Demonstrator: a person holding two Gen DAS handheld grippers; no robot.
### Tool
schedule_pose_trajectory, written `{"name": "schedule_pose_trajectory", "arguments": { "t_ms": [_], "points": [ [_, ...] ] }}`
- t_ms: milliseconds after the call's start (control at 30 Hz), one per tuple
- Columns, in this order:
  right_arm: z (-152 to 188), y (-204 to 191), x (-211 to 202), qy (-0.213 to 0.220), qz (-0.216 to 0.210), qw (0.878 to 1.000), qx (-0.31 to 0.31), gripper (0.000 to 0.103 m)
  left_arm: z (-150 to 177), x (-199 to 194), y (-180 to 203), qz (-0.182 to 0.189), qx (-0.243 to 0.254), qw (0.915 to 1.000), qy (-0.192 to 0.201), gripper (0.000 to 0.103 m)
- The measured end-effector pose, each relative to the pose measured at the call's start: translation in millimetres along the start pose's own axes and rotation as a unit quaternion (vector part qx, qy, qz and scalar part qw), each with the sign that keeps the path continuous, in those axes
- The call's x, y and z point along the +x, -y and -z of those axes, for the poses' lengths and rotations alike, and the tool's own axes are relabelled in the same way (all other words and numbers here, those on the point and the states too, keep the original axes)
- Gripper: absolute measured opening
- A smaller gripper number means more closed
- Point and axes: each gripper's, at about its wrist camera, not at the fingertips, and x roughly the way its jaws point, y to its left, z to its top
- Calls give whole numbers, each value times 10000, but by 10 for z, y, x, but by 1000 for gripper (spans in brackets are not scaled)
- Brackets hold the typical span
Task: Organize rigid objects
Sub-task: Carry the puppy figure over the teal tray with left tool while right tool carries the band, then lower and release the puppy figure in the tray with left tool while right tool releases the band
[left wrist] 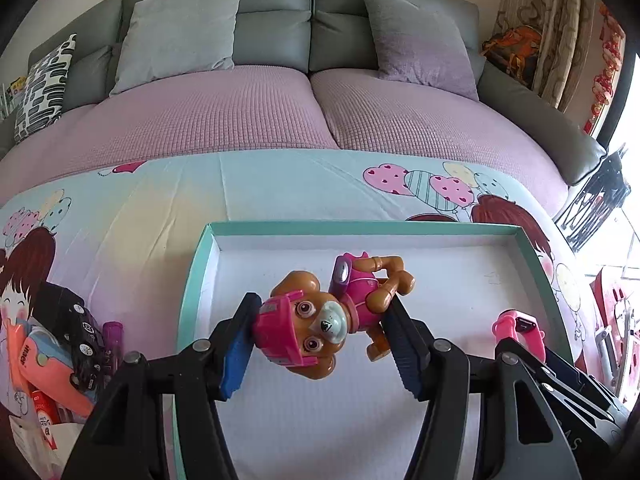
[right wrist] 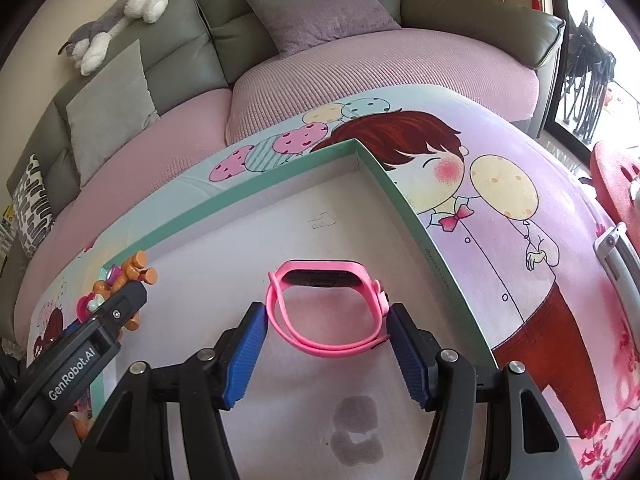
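Over a teal-rimmed tray (left wrist: 192, 280) on the cartoon-print desk, the left claw (left wrist: 320, 340) clamps a toy pup (left wrist: 320, 320) by head and leg, while the right claw (right wrist: 326, 344) grips a pink watch (right wrist: 328, 308) by its band, both apparently poised to set the items inside.

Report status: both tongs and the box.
Left tongs clamped on toy dog, over teal box. Right tongs clamped on pink watch, also over box. Nothing in the way.
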Motion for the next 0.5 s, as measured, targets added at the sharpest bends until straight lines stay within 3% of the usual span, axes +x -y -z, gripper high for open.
{"name": "schedule_pose_trajectory", "arguments": {
  "t_ms": [300,500],
  "points": [
    [-7,46,9,-20,-48,10000,50,65,60,60,59,22,5,10000,-74,64],
    [-17,36,-6,-1,-74,10000,34,65,55,45,-82,76,-330,9993,-172,66]
  ]
}}
